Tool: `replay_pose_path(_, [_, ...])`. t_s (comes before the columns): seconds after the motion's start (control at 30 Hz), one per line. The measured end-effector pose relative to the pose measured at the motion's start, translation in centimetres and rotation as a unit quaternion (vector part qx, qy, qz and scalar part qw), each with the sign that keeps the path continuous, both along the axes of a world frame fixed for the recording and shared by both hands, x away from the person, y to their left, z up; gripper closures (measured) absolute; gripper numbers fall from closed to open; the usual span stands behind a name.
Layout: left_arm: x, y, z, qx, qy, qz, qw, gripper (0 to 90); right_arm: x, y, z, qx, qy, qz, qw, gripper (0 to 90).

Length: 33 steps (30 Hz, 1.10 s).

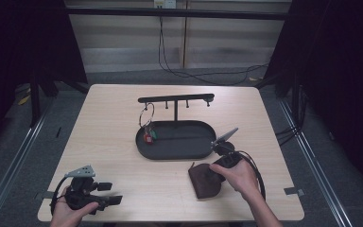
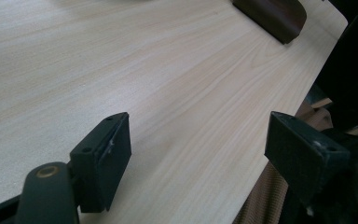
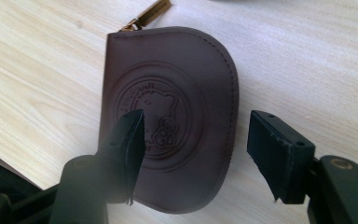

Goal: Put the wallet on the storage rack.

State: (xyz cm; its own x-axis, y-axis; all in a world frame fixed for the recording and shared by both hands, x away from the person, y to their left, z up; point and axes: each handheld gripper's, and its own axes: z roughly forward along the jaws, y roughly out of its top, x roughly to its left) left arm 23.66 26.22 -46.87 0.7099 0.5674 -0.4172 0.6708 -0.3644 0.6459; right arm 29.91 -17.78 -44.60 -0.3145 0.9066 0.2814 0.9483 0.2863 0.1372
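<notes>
High view puts the brown leather pouch flat on the bench near the near edge, right of centre, just near of the black oval tray that carries a hook stand with a key ring hanging from its left peg. The right gripper hangs over the pouch's right side, and in the right gripper view its jaws stand fairly wide and hold nothing, one over the embossed round emblem and the other over bare bench beyond the pouch's edge, so the pouch is only half bracketed. I judge the step to be the approach for a grasp on the pouch, not yet closed. The next move seems to call for shifting the jaws until both straddle an edge, then lowering and closing on the thin leather without sliding it. In the right gripper view the pouch's long axis runs from the rounded end nearest the jaws to the zip pull at its far corner; in the high view it lies roughly near to far, leaning slightly left. The left gripper rests at the near left corner, jaws wide over bare bench.
</notes>
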Motion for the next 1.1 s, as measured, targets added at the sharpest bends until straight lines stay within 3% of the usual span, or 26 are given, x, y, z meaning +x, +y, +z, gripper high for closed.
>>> replay_pose_path(0.13, [0.2,0.2,-0.1,0.0,0.002,0.007,1.0,22.6,0.3,0.2,-0.5,-0.012,0.016,0.005,0.9998,43.4])
replay_pose_path(0.3, [0.2,0.1,-0.1,0.004,0.004,0.004,1.0,22.6,0.5,0.2,-0.9,-0.006,0.027,0.001,0.9996,45.6])
replay_pose_path(0.67, [-0.1,-0.2,-0.1,0.007,0.004,-0.004,1.0,22.7,0.2,0.7,-0.8,-0.016,0.012,0.009,0.9998,52.3])
replay_pose_path(0.77, [0.0,-0.2,-0.2,0.007,0.008,-0.002,0.9999,22.7,0.2,0.4,-0.6,-0.011,0.002,-0.001,0.9999,62.3])
replay_pose_path(0.83, [-0.1,-0.3,-0.2,-0.002,0.016,-0.005,0.9999,22.6,0.4,-0.1,-0.8,0.004,0.008,-0.004,1.0,62.7])
replay_pose_path(0.9, [-0.1,-0.3,-0.2,0.003,0.013,-0.008,0.9999,22.7,0.4,0.0,-0.7,0.002,0.005,-0.003,1.0,63.0])
replay_pose_path(0.97, [-0.1,-0.3,-0.2,0.005,0.011,-0.007,0.9999,22.6,0.3,-0.1,-0.5,-0.002,-0.005,-0.004,1.0,72.1])
replay_pose_path(1.1, [-0.1,-0.2,-0.2,0.002,0.012,0.0,0.9999,22.7,0.5,-0.5,-0.6,0.009,0.0,-0.009,0.9999,72.5])
